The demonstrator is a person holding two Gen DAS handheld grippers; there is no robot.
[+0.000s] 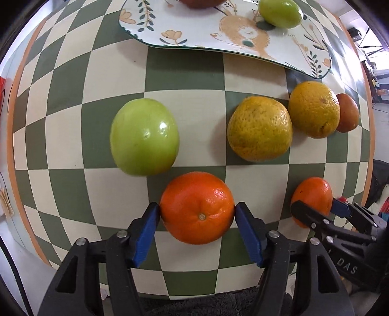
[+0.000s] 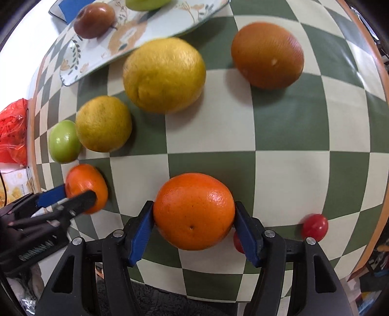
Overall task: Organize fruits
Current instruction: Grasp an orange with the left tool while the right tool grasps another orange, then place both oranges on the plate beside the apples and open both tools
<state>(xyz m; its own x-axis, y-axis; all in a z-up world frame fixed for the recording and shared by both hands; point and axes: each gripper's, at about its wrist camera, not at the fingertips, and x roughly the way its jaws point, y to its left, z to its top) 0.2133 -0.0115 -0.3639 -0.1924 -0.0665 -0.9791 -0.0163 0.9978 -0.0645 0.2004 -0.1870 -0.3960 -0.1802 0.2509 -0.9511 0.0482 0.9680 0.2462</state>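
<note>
Left wrist view: the left gripper (image 1: 197,214) has both blue pads pressed to the sides of a bright orange mandarin (image 1: 197,207) resting on the green-and-cream checkered tablecloth (image 1: 184,73). Just beyond it lie a glossy green apple-like fruit (image 1: 144,136) and two yellow-orange rough-skinned citrus, the nearer one (image 1: 259,128) touching the farther one (image 1: 314,109). A dark orange-brown fruit (image 1: 347,113) is mostly hidden behind the farther one. The oblong floral-print ceramic plate (image 1: 194,34) at the far edge carries a second small green fruit (image 1: 279,12).

Right wrist view only: a large orange-brown round fruit (image 2: 267,54) seen whole, two small red cherry tomatoes, one in the open (image 2: 314,227) and one half hidden (image 2: 238,239) behind the right finger, a red plastic bag (image 2: 13,131) off the table edge, and a dark red-brown fruit (image 2: 94,20) on the plate (image 2: 80,63).

The right gripper (image 2: 193,218) clamps a second, larger orange mandarin (image 2: 193,211) between its pads, also down on the cloth. Each camera catches the other gripper at its frame edge, low and level with the table, fingers either side of its fruit. Both tools point forward, roughly parallel, side by side near the table's near edge.
</note>
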